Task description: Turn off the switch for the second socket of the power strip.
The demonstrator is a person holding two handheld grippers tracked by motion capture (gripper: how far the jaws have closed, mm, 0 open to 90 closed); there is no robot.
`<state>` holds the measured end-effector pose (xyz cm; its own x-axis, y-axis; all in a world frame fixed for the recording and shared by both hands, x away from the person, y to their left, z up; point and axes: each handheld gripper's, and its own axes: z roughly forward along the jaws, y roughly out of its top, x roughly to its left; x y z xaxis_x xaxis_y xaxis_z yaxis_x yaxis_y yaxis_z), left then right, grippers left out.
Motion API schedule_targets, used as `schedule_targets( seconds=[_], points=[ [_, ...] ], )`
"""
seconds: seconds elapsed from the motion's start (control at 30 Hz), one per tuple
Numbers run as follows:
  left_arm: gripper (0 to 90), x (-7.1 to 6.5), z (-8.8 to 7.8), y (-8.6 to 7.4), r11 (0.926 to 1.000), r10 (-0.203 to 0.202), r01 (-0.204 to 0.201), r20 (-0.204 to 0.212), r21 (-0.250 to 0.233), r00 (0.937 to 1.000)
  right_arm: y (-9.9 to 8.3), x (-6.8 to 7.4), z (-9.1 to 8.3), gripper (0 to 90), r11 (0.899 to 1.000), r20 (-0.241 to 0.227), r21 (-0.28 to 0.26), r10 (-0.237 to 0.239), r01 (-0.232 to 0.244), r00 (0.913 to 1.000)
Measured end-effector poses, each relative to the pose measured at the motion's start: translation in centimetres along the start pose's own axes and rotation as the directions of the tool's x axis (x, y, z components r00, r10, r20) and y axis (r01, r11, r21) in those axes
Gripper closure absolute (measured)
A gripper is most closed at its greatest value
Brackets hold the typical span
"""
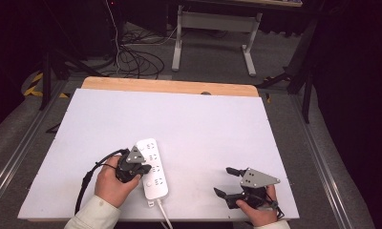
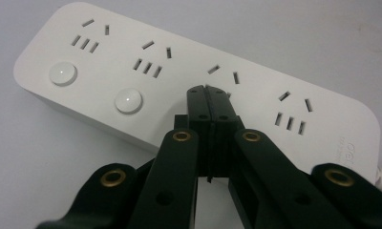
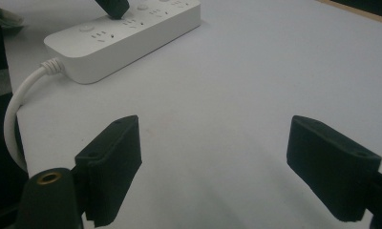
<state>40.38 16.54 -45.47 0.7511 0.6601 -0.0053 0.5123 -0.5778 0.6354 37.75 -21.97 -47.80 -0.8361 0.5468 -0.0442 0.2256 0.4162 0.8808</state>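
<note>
A white power strip (image 1: 156,185) lies on the table near the front edge, left of centre, with its white cord (image 1: 163,214) running off the front. My left gripper (image 1: 148,168) is shut with nothing in it. Its tips (image 2: 208,93) sit on top of the power strip (image 2: 179,71) beside two round white buttons (image 2: 128,100). Whatever lies under the tips is hidden. My right gripper (image 1: 223,181) stands open low over the bare table at the front right, apart from the strip. In the right gripper view the gripper (image 3: 217,138) holds nothing, and the strip (image 3: 132,33) and cord (image 3: 17,109) lie at the upper left.
The white tabletop (image 1: 203,124) has a wooden strip (image 1: 170,86) along its far edge. Beyond it, dark cables (image 1: 136,59) lie on the floor and a white desk frame (image 1: 213,21) stands. Black stands flank the table.
</note>
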Motion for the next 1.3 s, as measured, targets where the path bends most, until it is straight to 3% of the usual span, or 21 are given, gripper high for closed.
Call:
schedule_targets(
  seconds=[0.47,0.63,0.93,1.3],
  points=[
    [90.0,0.0,0.1,-0.1,0.9999,0.017,-0.017,-0.003,-0.003,0.9999,0.0,0.0,0.0,19.4,1.0,-0.003,0.005,0.007,-0.007,1.0],
    [90.0,0.2,-0.3,-0.1,0.9995,-0.002,0.0,-0.033,-0.032,0.9995,0.0,0.0,0.0,19.4,1.0,0.0,0.005,0.007,-0.007,1.0],
    [90.0,0.0,-1.5,0.1,0.996,-0.012,0.011,-0.004,-0.088,0.9999,-0.1,0.0,0.0,19.4,1.0,0.001,0.006,0.006,-0.006,1.0],
    [90.0,-0.4,-3.0,0.6,0.9914,0.022,-0.023,-0.004,-0.129,0.9997,-0.1,0.0,0.1,19.4,1.0,-0.001,0.008,0.005,-0.005,1.0]
  ],
)
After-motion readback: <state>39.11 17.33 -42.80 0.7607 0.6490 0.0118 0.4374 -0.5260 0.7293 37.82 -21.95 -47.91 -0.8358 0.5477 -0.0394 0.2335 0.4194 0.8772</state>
